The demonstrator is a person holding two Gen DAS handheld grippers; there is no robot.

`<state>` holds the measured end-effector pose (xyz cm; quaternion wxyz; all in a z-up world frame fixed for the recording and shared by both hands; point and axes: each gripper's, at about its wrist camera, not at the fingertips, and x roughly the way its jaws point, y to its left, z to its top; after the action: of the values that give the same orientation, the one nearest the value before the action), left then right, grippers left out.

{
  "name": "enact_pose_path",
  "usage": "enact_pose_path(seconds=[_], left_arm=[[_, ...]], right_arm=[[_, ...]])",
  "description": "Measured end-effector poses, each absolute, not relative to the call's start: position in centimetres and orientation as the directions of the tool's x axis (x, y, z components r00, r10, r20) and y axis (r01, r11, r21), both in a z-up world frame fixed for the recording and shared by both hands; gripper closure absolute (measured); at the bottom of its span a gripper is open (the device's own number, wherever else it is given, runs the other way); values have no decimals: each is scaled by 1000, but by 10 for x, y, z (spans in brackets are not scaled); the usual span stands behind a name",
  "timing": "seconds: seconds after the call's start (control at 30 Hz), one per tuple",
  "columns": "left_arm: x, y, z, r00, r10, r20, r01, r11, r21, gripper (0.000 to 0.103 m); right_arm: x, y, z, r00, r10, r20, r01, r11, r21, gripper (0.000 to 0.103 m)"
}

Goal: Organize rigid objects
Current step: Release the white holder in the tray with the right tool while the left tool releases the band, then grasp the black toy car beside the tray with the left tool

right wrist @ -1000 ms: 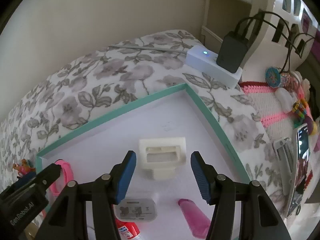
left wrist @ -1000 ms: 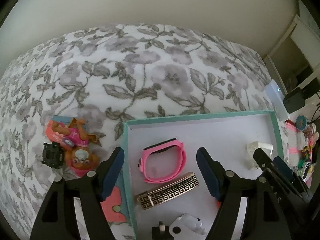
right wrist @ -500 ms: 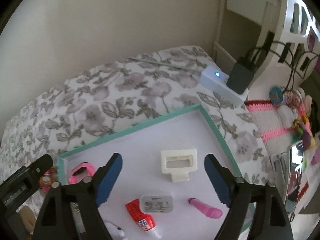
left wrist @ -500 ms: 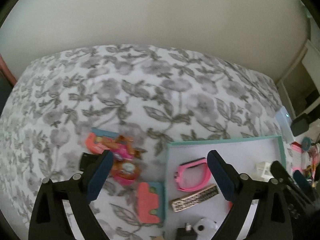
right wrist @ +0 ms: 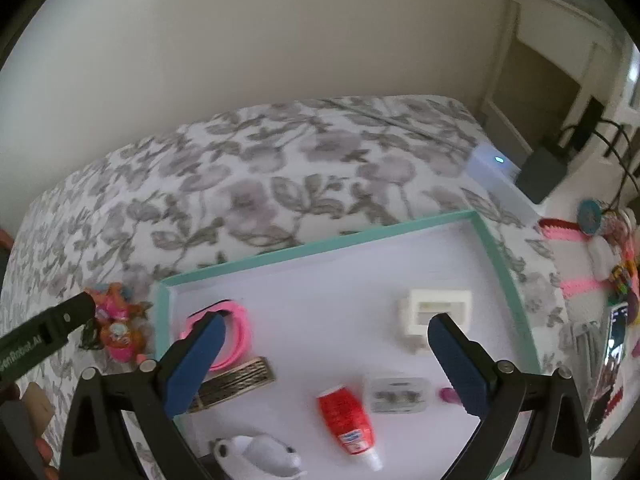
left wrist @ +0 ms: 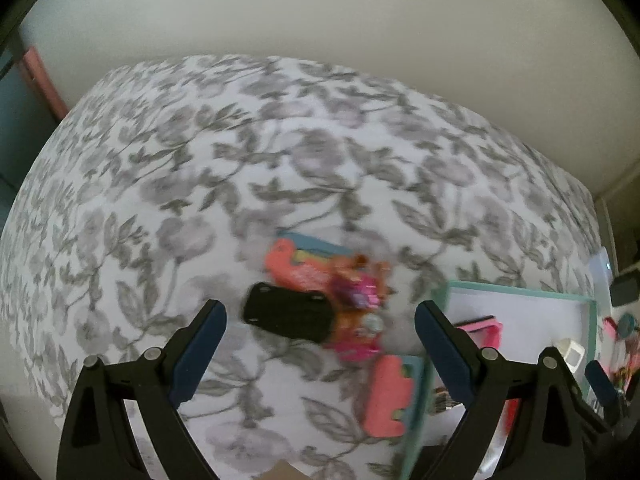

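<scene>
Grippers both wide apart, nothing between the pads. Left hand-held gripper point(left wrist: 320, 330) jaws have just been opening, now level off; it hangs over the floral bedspread point(left wrist: 248, 168), left of the tray. Below its gap: black toy car point(left wrist: 289, 317), touching a pink-orange toy cluster point(left wrist: 352, 304) on its right; a coral block piece point(left wrist: 386, 396) lies nearer, against the tray's left wall. View is motion-blurred, so finer detail can't be read.

Right hand-held gripper point(right wrist: 326, 328) jaws have just been opening too, empty, above the teal-rimmed tray point(right wrist: 320, 254) on the bed. In the tray: pink watch band point(right wrist: 238, 332) at far left, patterned gold bracelet point(right wrist: 240, 380) just near of it, white plastic holder point(right wrist: 438, 314) at right, red tube point(right wrist: 348, 416) and white charger plug point(right wrist: 398, 396) side by side near centre, pink stick point(right wrist: 448, 394) partly hidden behind the right finger, white earbud case point(right wrist: 260, 456) at the near edge. White power strip point(right wrist: 500, 176) with a black adapter point(right wrist: 542, 174) lies off the tray's far right corner.
</scene>
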<state>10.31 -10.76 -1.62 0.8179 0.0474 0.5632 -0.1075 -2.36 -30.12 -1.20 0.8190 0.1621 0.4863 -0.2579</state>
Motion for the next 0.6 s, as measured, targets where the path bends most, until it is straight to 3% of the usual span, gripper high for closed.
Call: enact_pose_path(seconds=[0.33,0.6], left_arm=[[120,-26,-16,356,-26,-934,73,997,0,8],[126,10,-12,356,-82,-931,15,996,-83,8]], right_arm=[[10,-231,-12,444,-156,-882,420,906,52,0],[27,-184,-20,450,-62,-891,306,948,89,0]])
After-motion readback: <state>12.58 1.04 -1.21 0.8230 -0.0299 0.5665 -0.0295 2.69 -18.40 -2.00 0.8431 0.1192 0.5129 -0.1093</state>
